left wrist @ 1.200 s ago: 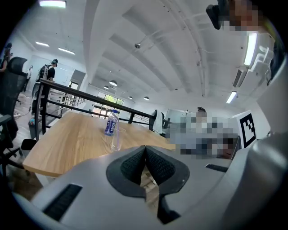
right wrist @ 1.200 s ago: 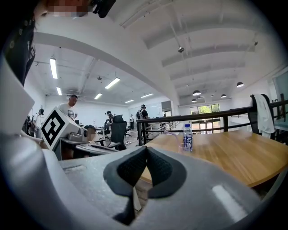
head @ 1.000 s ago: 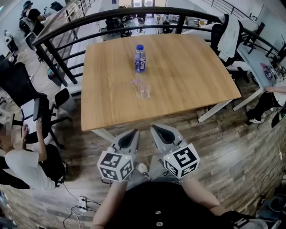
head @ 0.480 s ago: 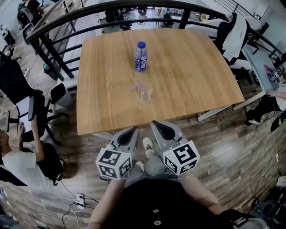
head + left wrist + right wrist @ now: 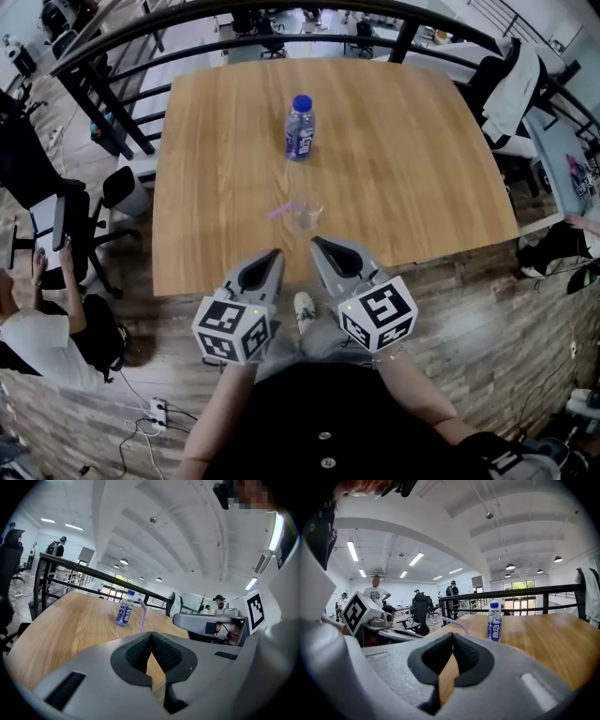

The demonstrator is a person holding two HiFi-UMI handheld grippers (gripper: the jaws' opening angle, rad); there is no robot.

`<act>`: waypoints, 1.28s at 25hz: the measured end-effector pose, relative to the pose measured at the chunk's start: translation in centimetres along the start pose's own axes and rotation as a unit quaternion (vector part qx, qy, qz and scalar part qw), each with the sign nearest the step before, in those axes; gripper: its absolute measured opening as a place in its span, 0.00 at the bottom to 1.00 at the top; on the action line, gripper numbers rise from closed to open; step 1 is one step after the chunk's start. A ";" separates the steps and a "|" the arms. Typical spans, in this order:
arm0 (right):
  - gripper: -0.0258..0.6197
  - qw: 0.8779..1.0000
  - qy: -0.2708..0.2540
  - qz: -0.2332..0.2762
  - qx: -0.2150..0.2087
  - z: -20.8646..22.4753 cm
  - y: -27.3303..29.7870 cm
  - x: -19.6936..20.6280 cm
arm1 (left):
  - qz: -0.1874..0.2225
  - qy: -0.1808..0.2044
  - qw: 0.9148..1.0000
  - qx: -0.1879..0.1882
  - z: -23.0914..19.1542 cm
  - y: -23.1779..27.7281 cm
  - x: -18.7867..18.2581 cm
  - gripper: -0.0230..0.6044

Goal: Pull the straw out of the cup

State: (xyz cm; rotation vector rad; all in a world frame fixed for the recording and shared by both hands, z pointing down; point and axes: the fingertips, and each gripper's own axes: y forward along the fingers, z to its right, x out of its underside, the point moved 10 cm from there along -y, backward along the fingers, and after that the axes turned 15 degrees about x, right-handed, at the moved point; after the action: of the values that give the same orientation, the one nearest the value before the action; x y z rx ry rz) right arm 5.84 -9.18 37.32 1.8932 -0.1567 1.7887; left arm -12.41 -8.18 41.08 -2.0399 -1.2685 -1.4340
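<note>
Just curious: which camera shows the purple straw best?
The left gripper view: the bent purple plastic straw shows side-on in the clear plastic cup. The head view shows it small, from above; the right gripper view, only its top.

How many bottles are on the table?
1. The bottle stands near the middle of the table, just beyond the cup with the straw. Nothing there could hide another.

The only print you have is on the bottle (image 5: 299,128) at twelve o'clock on the worktop (image 5: 422,169): white Chinese characters run down its blue label (image 5: 494,631), too small to read for certain in any view.
</note>
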 end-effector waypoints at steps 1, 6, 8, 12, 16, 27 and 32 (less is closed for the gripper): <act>0.04 1.000 -0.005 0.000 -0.005 0.3 0.6 -0.2 | 0.002 -0.002 1.000 -0.004 -0.4 0.3 -0.2 0.06; 0.05 1.000 -0.026 -0.012 -0.012 1.7 3.5 -0.7 | 0.013 -0.017 1.000 -0.021 -2.1 1.6 -0.8 0.06; 0.18 0.999 -0.036 -0.019 -0.015 2.1 4.6 -0.7 | 0.016 -0.021 0.999 -0.026 -2.7 2.1 -1.0 0.06; 0.19 0.997 -0.057 -0.034 -0.026 2.7 6.6 -0.4 | 0.017 -0.031 0.999 -0.038 -3.6 2.5 -0.9 0.06; 0.19 0.996 -0.060 -0.053 -0.040 2.9 8.2 0.0 | 0.017 -0.045 0.998 -0.051 -4.5 2.6 -0.5 0.06; 0.19 0.989 -0.110 -0.061 -0.075 2.8 10.8 0.5 | 0.023 -0.066 0.995 -0.066 -5.7 3.3 0.3 0.06; 0.17 0.988 -0.114 -0.059 -0.083 2.8 11.2 0.7 | 0.027 -0.071 0.994 -0.076 -5.7 3.3 0.7 0.06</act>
State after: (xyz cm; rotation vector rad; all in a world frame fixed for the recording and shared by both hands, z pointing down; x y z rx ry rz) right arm 3.68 -19.78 41.31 1.9400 -0.2609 1.4339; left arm -12.97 -13.62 44.81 -2.2937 -1.1809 -1.4231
